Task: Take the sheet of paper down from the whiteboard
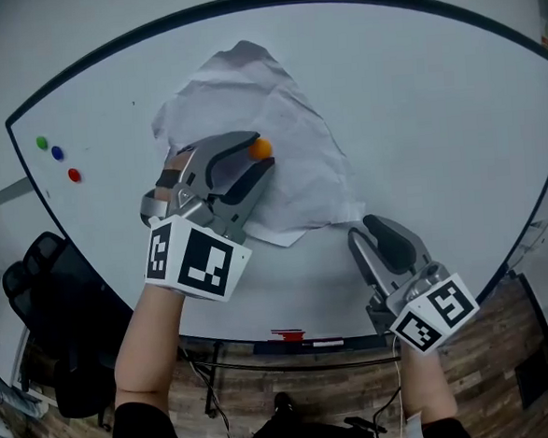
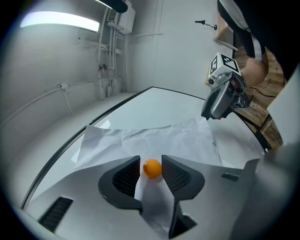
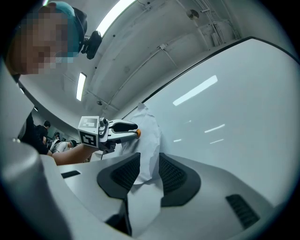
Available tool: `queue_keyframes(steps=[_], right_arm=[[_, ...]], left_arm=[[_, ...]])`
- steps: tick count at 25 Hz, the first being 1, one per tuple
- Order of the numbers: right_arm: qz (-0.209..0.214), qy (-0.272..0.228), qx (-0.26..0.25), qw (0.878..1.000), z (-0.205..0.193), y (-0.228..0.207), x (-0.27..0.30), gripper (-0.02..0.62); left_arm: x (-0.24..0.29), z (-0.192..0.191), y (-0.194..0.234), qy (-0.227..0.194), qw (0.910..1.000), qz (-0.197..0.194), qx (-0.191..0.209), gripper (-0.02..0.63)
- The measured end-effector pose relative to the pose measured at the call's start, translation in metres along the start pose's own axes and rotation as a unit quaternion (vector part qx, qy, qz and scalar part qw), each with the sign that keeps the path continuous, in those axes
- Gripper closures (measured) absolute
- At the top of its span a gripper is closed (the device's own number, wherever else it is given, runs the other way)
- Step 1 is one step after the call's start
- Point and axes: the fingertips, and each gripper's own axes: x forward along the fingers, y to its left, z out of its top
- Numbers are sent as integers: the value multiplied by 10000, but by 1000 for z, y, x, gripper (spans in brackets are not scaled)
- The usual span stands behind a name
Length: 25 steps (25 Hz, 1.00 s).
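Orange magnet [image 2: 152,168] sits between left tongs [image 2: 151,163] (spread apart) on crumpled paper [image 2: 154,138].

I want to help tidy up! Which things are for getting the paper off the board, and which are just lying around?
For the job: sheet of paper, orange magnet on it, whiteboard, left gripper, right gripper.
Just there: green magnet, blue magnet, red magnet, red object on the ledge, black chair.
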Motion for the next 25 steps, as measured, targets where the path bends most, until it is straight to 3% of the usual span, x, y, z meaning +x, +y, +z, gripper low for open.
queue_keyframes(steps=[14, 25], right_arm=[[-429, 119, -53, 9990, 3, -14, 17, 477], [-570, 104, 197, 9981, 4, -20, 18, 557]], left_arm=[[6, -1, -5, 70, 9999, -61, 93, 451], [6, -1, -2, 72, 9999, -97, 30, 465]])
